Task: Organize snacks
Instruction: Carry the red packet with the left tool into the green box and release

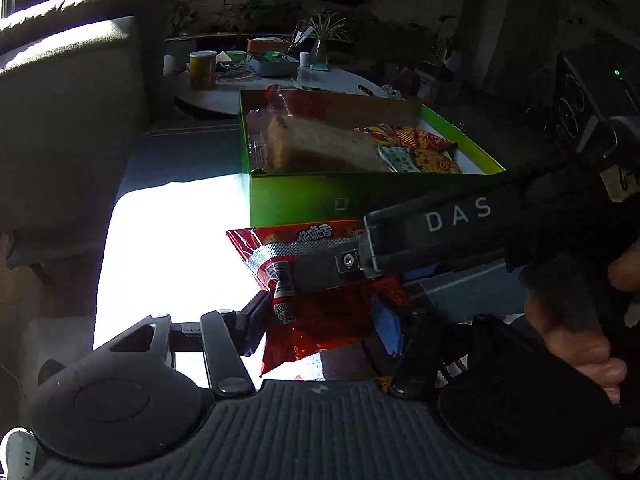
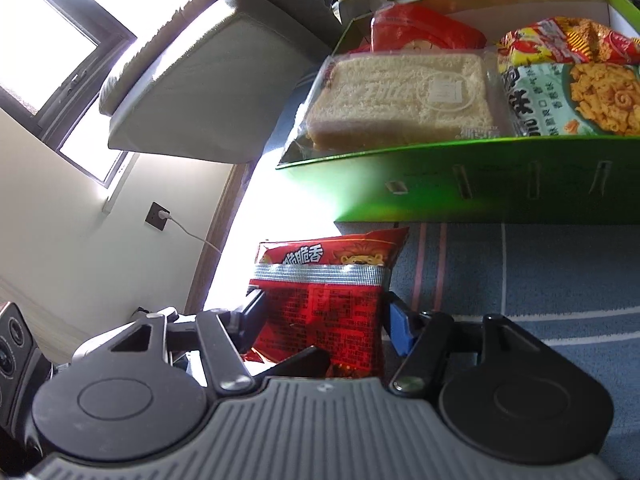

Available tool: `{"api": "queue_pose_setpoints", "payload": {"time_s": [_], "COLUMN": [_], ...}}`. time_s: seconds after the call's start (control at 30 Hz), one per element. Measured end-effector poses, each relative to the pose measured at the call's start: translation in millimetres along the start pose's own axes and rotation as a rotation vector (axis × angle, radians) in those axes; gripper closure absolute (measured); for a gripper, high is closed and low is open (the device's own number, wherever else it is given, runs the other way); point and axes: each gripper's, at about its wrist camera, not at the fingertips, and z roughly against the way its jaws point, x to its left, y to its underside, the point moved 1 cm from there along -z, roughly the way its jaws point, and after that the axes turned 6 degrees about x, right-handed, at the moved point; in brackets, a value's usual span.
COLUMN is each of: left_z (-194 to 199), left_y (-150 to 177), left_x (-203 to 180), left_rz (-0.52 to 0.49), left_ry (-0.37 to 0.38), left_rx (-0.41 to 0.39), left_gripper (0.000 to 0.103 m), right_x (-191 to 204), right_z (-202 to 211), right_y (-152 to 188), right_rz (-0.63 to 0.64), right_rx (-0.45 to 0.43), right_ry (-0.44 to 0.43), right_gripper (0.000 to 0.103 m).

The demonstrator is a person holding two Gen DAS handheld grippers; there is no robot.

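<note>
- Just in front of the green box (image 2: 500,184), held above the blue striped rug (image 2: 540,272): red snack packet (image 2: 320,300), upright, silver tape band across its upper part
- Right gripper (image 2: 320,312): both fingers pressed against the packet's left and right edges, clamped on it
- Left wrist view: same red snack packet (image 1: 320,312) sits between the left gripper (image 1: 320,320) fingers; left finger touches the packet edge, right finger partly hidden behind the foil and the other tool, so grip cannot be confirmed
- Right gripper body, lettered "DAS", crosses the left view from the right, its grey finger (image 1: 320,264) lying over the packet front; a hand (image 1: 580,340) wraps its handle
- Green box: lid off, resting on the rug; contents are a wrapped bread slice (image 2: 400,100) at the left end, a red bag (image 2: 420,32) behind it, and yellow-and-green snack bags (image 2: 568,80) to its right
- Left of the box: grey sofa (image 2: 200,92), sunlit window (image 2: 44,44) beyond
- Behind the box: white low table (image 1: 248,92) carrying a yellow cup (image 1: 203,70) and potted plants (image 1: 326,32)
</note>
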Motion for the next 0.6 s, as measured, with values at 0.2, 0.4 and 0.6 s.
{"api": "queue_pose_setpoints", "payload": {"time_s": [0.2, 0.4, 0.6], "left_z": [26, 18, 2], "left_y": [-32, -87, -118], "left_x": [-34, -46, -45], "left_rz": [-0.071, -0.102, -0.079], "left_ry": [-0.016, -0.068, -0.081], "left_rx": [-0.100, -0.149, -0.156], "left_gripper": [0.051, 0.051, 0.051], "right_x": [2, 1, -13], "right_z": [56, 84, 88], "right_y": [-7, -40, -69], "right_rz": [0.040, 0.063, 0.054], "right_rx": [-0.141, -0.247, -0.294], "right_ry": [-0.035, -0.032, -0.044], "right_gripper": [0.035, 0.035, 0.035]}}
